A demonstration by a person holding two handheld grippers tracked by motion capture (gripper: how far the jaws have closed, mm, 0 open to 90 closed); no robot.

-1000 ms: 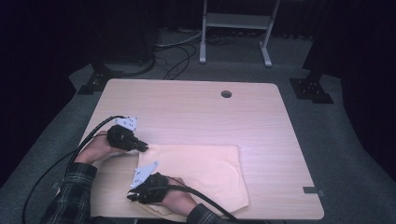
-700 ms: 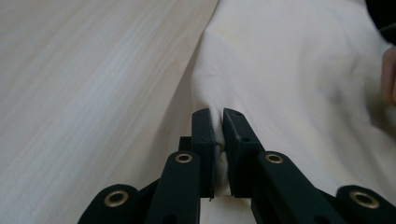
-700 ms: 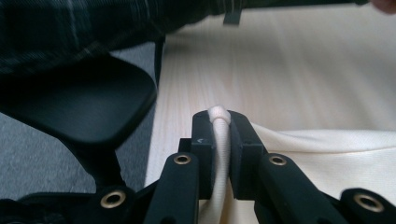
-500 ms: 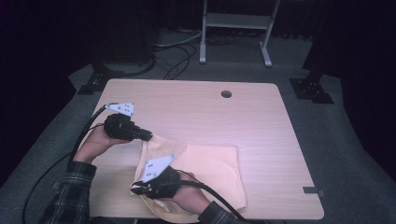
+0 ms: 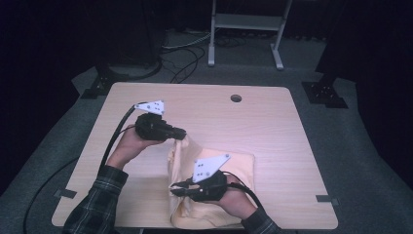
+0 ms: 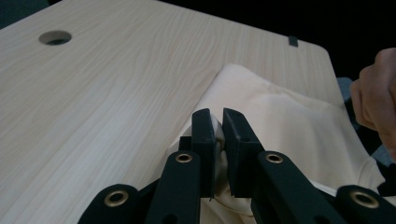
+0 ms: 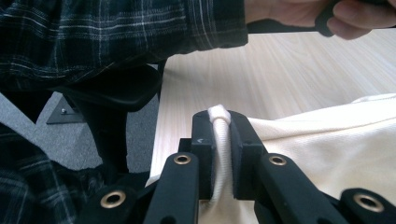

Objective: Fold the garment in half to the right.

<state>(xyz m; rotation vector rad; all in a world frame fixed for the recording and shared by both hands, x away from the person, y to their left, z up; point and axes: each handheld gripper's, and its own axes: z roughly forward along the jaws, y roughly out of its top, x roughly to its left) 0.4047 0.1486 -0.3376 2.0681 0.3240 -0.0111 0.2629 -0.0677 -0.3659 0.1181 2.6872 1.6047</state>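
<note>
Above the near half of the pale wood-grain desk [image 5: 272, 112], I have both hands raised off the surface, each working a black gripper on a cream cloth [image 5: 238, 165]. My left hand [image 5: 127, 146] comes in from the lower left in a dark plaid sleeve [image 5: 97, 204], forearm angled up the desk, and holds the left gripper [image 5: 181, 132] roughly level and pointing right; its jaws are closed tight on a pinched fold at the cloth's far left corner, which is lifted clear of the desk. In the left gripper view that fold shows squeezed between the two flat black pads [image 6: 204, 135], with smooth fabric sloping away beyond them toward the desk. My right hand [image 5: 229, 200] sits at the near edge, wrist turned so the right gripper [image 5: 176, 189] points left; its jaws are also clamped shut, on a thick rolled hem of the cloth's near left corner, seen in the right gripper view as a rounded white ridge bulging over the pad tops. The cloth is soft, finely knitted and matt, hanging in loose folds between the two grips, while its right part lies flat on the desk. A round cable hole [image 5: 236, 98] pierces the far side of the rounded-cornered desk.
</note>
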